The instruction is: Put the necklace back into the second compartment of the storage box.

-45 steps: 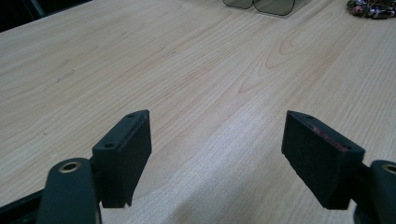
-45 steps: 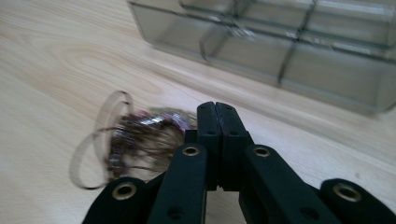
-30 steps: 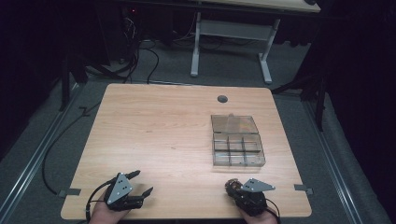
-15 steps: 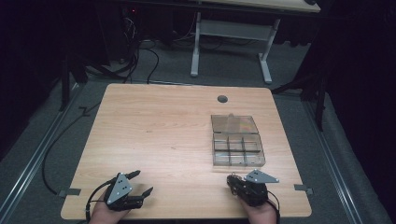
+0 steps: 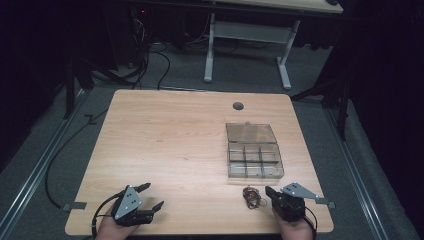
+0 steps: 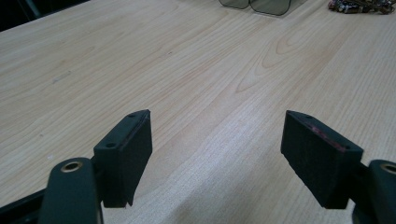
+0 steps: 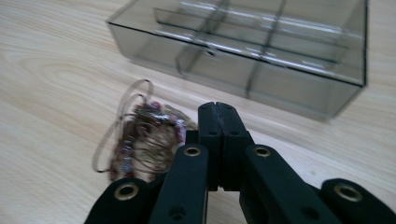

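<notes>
Beaded bracelets [image 5: 252,197] lie in a loose tangle of thin wire loops near the front edge of the wooden bench [image 5: 170,140], just in front of a clear compartment box [image 5: 252,157] with its lid open. The right tongs [image 7: 217,108] are closed on nothing, tips just beside the tangle. The left tongs [image 6: 217,154] rest well apart from it, jaws wide open and empty. The tangle looks light, springy and easily snagged; pinching one protruding loop at its edge seems the safest hold.
</notes>
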A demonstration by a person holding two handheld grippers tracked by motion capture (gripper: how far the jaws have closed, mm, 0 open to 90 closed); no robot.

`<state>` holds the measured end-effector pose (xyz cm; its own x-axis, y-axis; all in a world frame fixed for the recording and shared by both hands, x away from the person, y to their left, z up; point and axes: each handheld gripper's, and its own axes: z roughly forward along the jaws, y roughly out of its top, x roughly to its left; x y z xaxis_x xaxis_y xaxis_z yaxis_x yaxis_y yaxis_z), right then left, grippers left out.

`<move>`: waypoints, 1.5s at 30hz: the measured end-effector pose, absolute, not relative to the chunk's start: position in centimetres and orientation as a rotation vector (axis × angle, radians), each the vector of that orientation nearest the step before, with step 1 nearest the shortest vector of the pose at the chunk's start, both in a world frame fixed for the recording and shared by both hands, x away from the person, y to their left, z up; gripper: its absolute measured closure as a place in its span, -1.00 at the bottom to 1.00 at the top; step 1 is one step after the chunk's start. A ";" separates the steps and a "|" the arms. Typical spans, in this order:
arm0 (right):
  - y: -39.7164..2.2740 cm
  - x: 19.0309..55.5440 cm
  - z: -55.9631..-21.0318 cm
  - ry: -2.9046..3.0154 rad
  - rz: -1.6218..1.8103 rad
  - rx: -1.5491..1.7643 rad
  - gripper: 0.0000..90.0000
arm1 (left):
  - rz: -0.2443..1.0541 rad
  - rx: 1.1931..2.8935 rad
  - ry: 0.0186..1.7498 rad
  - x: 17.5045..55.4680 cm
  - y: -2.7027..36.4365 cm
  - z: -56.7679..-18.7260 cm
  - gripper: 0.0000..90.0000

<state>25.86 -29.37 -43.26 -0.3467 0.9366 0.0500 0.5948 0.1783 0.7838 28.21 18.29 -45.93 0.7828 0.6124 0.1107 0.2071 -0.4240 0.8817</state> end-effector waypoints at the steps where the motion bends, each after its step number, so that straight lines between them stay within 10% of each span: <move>1: -29.5 26.0 -43.4 2.010 1.002 1.455 0.97 | 0.521 1.997 0.613 28.2 18.3 -45.9 -0.44; 45: -29.0 30.2 -41.3 2.354 0.449 1.809 0.52 | 0.470 2.019 0.575 28.3 18.3 -45.9 -0.47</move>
<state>30.24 -29.05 -41.29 -0.2679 0.9609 0.0705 0.9193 0.2330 0.3171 28.28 18.31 -45.93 0.8156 0.5709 0.0939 0.2058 -0.4379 0.8751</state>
